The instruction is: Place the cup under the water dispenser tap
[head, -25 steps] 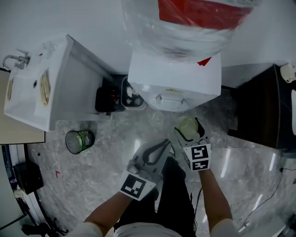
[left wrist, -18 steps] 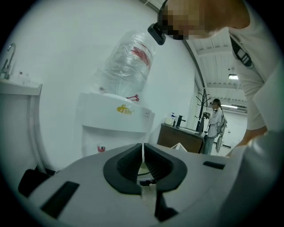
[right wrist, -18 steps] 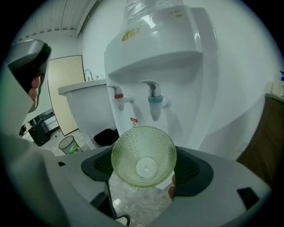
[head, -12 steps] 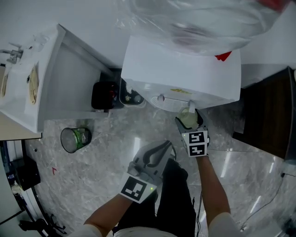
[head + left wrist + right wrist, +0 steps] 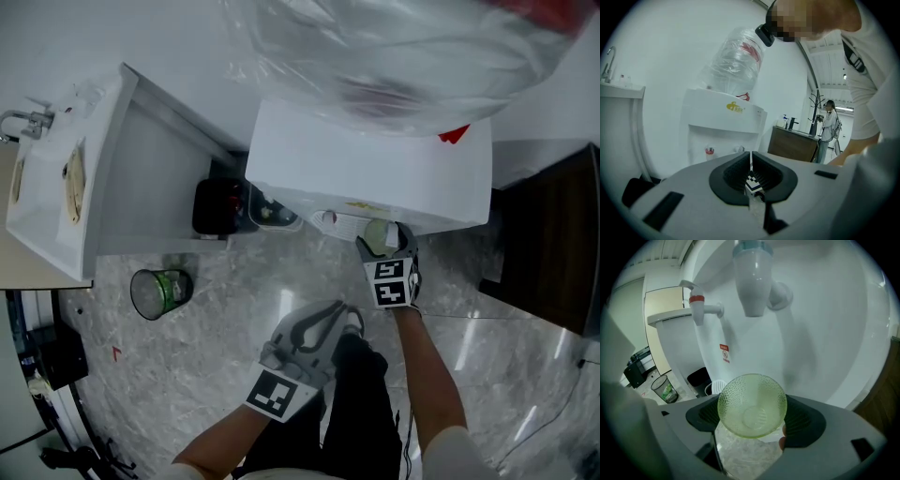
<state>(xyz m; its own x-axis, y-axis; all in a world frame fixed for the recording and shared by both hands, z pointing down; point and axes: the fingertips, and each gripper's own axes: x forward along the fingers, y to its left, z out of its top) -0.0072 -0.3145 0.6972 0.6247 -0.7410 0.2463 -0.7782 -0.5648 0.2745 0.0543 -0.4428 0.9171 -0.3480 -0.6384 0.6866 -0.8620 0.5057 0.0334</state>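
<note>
1. The right tongs point(image 5: 383, 246) are clenched on the cup point(image 5: 379, 234), a pale green glass cup with a dimpled wall. The cup sits upright between the two jaws, and it looks empty.
2. The cup is held at the front of the water dispenser point(image 5: 367, 173), inside the recess where the taps are. In the right gripper view it is below the white tap with the pale blue top point(image 5: 752, 280). There is a clear gap between the spout and the rim of the cup.
3. A second tap with a red mark point(image 5: 699, 305) is on the same front of the dispenser, to the left of the first tap in that view.
4. The left tongs point(image 5: 317, 323) are clenched with nothing between them, and the two jaws meet. They are held in front of the dispenser, farther from it than the right tongs and well apart from the cup.
5. A large clear water bottle point(image 5: 394, 56) stands upside down on top of the dispenser.
6. On the grey stone floor point(image 5: 187, 375), a black bin point(image 5: 217, 206) stands just beside the left side of the dispenser. A clear waste bin with something green inside point(image 5: 159, 291) stands farther out on that same side.
</note>
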